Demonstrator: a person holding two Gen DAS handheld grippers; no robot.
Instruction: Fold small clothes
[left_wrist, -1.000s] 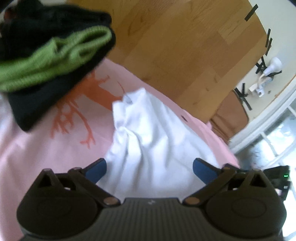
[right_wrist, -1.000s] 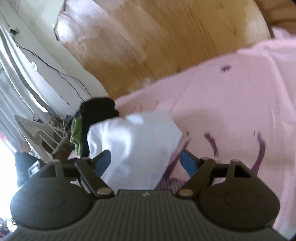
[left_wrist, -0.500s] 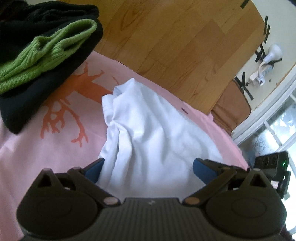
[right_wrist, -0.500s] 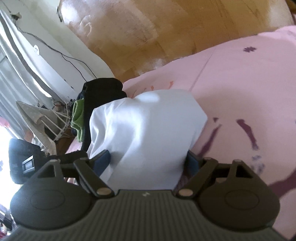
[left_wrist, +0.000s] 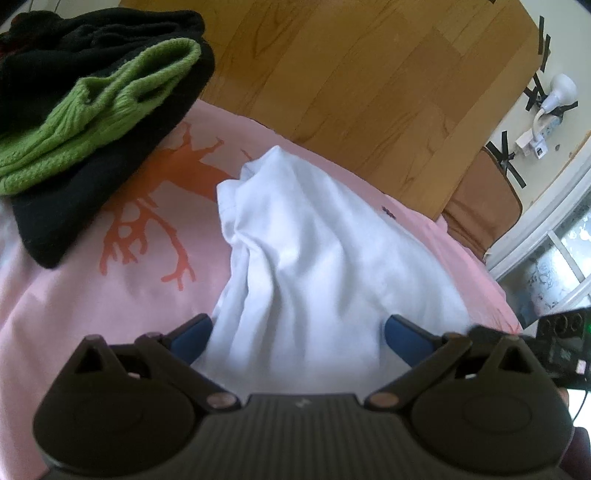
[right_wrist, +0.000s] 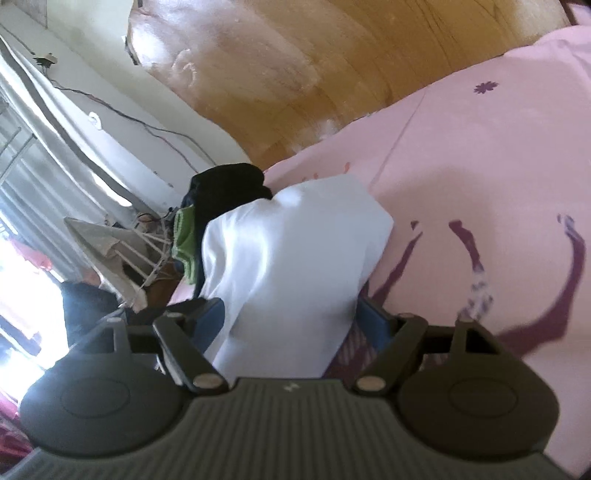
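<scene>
A crumpled white garment (left_wrist: 314, 236) lies on a pink printed bedsheet (left_wrist: 74, 295). My left gripper (left_wrist: 297, 332) is open, and its blue fingertips straddle the near edge of the garment. In the right wrist view the same white garment (right_wrist: 291, 240) rises in a hump on the pink sheet (right_wrist: 480, 155). My right gripper (right_wrist: 291, 317) is open too, with the cloth running between its blue pads. The part of the garment under each gripper body is hidden.
A stack of folded black and green knit clothes (left_wrist: 96, 107) sits on the sheet at the far left, also visible as the dark pile (right_wrist: 221, 184). Wooden floor (left_wrist: 351, 66) lies beyond the bed edge. A white drying rack (right_wrist: 122, 251) stands by the window.
Both grippers have moved in closer to the white garment, which now fills more of each view. The cloth has shifted and bunched slightly. Both stay open.
</scene>
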